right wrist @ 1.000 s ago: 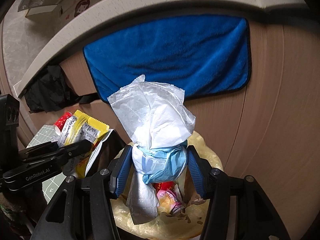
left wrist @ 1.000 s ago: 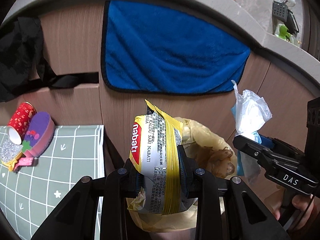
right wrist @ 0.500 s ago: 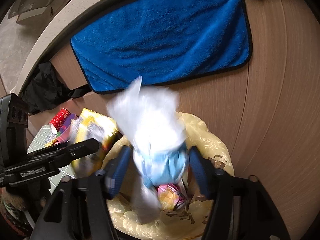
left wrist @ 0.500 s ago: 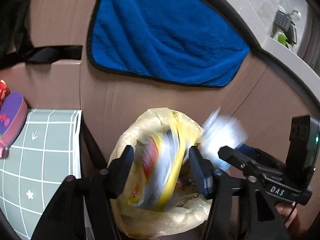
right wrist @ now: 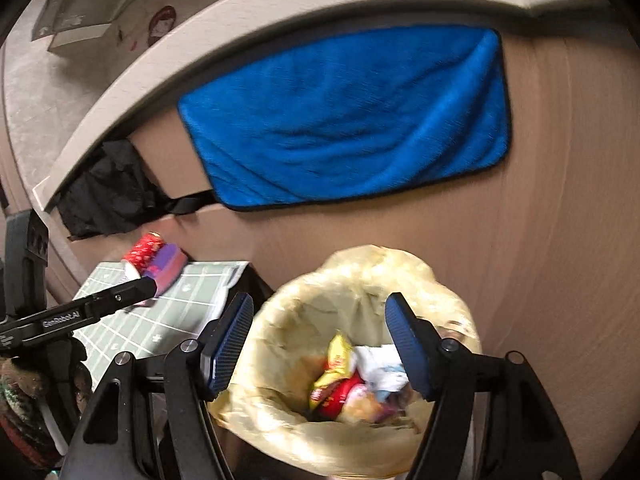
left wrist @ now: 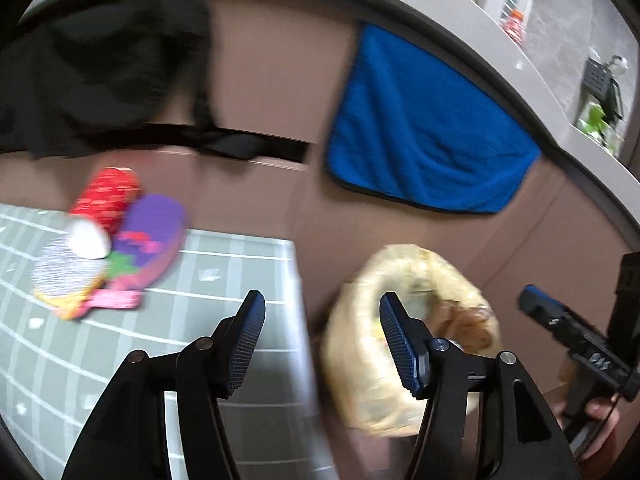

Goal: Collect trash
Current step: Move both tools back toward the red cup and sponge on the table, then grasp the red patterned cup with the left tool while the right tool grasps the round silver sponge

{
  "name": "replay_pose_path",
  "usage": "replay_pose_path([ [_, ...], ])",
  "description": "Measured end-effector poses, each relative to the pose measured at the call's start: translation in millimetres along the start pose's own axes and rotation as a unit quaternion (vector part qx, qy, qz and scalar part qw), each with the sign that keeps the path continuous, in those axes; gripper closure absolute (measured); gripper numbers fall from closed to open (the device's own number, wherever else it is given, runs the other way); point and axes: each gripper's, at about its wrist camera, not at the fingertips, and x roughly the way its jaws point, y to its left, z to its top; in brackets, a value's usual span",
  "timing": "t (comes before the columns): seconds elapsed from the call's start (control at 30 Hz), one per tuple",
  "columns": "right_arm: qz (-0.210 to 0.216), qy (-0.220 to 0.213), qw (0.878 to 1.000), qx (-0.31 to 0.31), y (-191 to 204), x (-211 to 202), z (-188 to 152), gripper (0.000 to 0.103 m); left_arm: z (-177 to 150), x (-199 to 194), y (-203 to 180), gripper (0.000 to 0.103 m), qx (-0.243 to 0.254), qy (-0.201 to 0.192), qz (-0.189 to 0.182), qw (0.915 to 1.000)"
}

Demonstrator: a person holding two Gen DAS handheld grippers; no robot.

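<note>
With both the left hand-held gripper [left wrist: 320, 332] and right hand-held gripper [right wrist: 320, 340] released and empty, wrappers [right wrist: 340, 384] lie inside the lined trash bin [right wrist: 288, 312], while a red cup [left wrist: 106, 196] and purple packet [left wrist: 154, 228] remain on the mat left of it.

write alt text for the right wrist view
An open, empty right claw hangs over a bin lined with a yellowish plastic bag that holds a yellow-and-red snack wrapper and crumpled white paper. A blue towel hangs on the brown wall behind.
</note>
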Motion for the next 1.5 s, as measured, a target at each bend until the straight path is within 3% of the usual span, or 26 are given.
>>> replay_pose_path([
  [0.27, 0.048, 0.014, 0.998, -0.037, 70.4, 23.0, -0.6, 0.037, 14.3, -21.6, 109.1, 0.042, -0.062, -0.038, 0.062, 0.9954],
  [0.33, 0.057, 0.025, 0.997, -0.045, 87.4, 33.3, -3.4, 0.037, 25.1, -16.0, 134.0, 0.038, -0.073, -0.039, 0.071, 0.9940],
  [0.43, 0.072, 0.046, 0.995, -0.055, 112.7, 51.9, -8.3, 0.037, 45.0, 7.7, 158.2, 0.035, -0.074, -0.022, 0.094, 0.9925],
  [0.67, 0.090, 0.081, 0.989, -0.090, 162.4, 81.8, -14.9, 0.037, 68.1, 58.5, 191.0, 0.035, -0.081, 0.024, 0.099, 0.9915],
  [0.7, 0.089, 0.084, 0.988, -0.094, 166.7, 84.8, -14.7, 0.037, 68.7, 61.5, 195.1, 0.037, -0.083, 0.029, 0.093, 0.9917],
  [0.73, 0.089, 0.086, 0.988, -0.097, 169.5, 86.4, -14.2, 0.037, 67.9, 63.3, 200.7, 0.045, -0.087, 0.038, 0.089, 0.9915],
  [0.77, 0.087, 0.088, 0.987, -0.102, 174.8, 90.3, -13.0, 0.037, 65.5, 61.0, 206.1, 0.045, -0.096, 0.041, 0.086, 0.9908],
  [0.9, 0.093, 0.098, 0.984, -0.117, 190.2, 102.2, -10.7, 0.037, 49.4, 22.4, 223.6, 0.047, -0.121, 0.021, 0.065, 0.9903],
  [1.0, 0.107, 0.107, 0.979, -0.134, 208.1, 115.7, -10.5, 0.037, 26.6, -28.1, 233.1, 0.047, -0.134, 0.000, 0.062, 0.9891],
  [1.17, 0.148, 0.142, 0.968, -0.147, 247.5, 148.3, -14.1, 0.037, -24.9, -108.6, 252.2, 0.047, -0.165, -0.020, 0.088, 0.9822],
  [1.3, 0.161, 0.150, 0.956, -0.194, 293.6, 178.8, -15.7, 0.037, -59.7, -152.5, 262.8, 0.047, -0.183, -0.034, 0.112, 0.9760],
  [1.5, 0.174, 0.154, 0.941, -0.248, 364.1, 230.0, -13.0, 0.037, -94.0, -181.1, 264.3, 0.046, -0.200, -0.045, 0.129, 0.9701],
])
